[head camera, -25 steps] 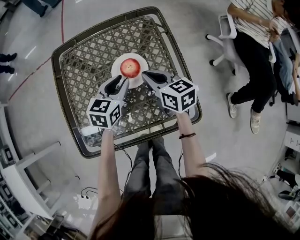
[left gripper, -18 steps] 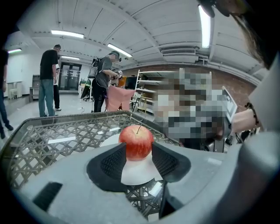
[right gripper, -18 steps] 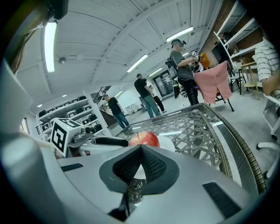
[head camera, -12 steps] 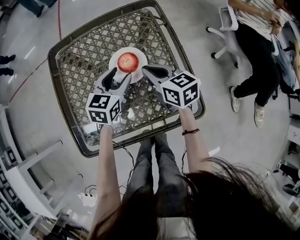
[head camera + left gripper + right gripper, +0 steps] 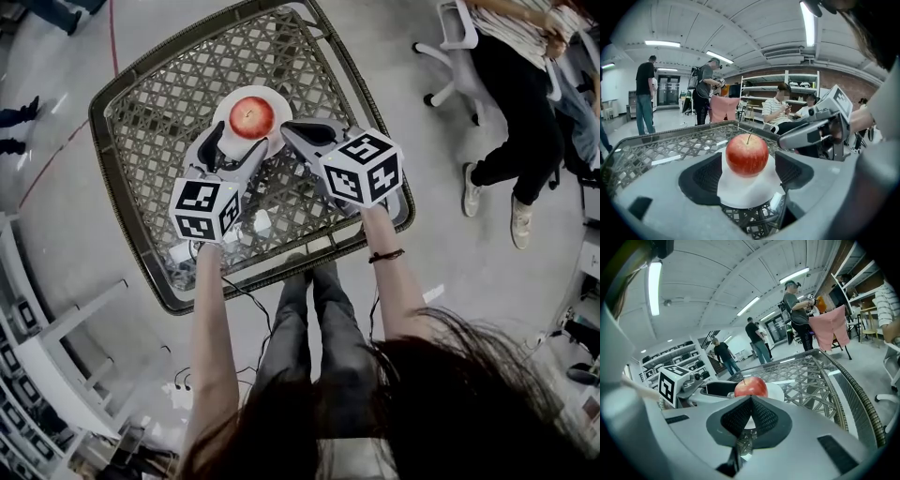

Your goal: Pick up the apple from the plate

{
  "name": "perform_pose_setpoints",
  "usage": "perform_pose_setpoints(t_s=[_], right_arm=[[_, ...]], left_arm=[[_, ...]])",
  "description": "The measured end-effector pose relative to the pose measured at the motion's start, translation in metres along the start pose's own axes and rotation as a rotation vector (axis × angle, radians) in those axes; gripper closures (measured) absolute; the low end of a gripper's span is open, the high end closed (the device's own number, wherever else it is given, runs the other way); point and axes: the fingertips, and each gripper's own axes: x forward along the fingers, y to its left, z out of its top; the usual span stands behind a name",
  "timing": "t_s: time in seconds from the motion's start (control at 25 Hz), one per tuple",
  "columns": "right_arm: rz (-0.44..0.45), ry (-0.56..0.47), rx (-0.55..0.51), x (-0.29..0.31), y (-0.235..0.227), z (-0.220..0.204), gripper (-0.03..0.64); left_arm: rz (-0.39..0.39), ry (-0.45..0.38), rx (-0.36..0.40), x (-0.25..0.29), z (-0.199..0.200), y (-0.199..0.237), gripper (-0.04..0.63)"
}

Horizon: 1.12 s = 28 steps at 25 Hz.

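Observation:
A red apple (image 5: 251, 117) sits on a small white plate (image 5: 228, 101) on the woven lattice table (image 5: 159, 94). My left gripper (image 5: 234, 148) is at the plate's near edge, and its jaws are opening. In the left gripper view the apple (image 5: 746, 154) stands on the plate (image 5: 745, 192) just ahead of the spread pads (image 5: 701, 176), which do not touch it. My right gripper (image 5: 302, 133) rests just right of the plate with its jaws closed on nothing. In the right gripper view the apple (image 5: 751, 386) shows above the joined pads (image 5: 761, 418).
The table has a raised dark rim (image 5: 375, 122). A seated person (image 5: 525, 103) and a white chair (image 5: 450, 47) are off to the right. More people stand in the background (image 5: 646, 93). Shelving (image 5: 787, 89) lines the far wall.
My left gripper's jaws have spread from nearly closed to wide apart, near the plate's edge. The right gripper stays closed in place.

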Motion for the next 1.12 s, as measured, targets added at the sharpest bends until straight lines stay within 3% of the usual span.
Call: perform_pose_setpoints(t_s=[1.12], right_arm=[[-0.026,-0.013,-0.038,0.004,-0.017,-0.002,0.607]], left_arm=[[-0.102,0.022,0.177,0.041,0.007,0.0,0.179]])
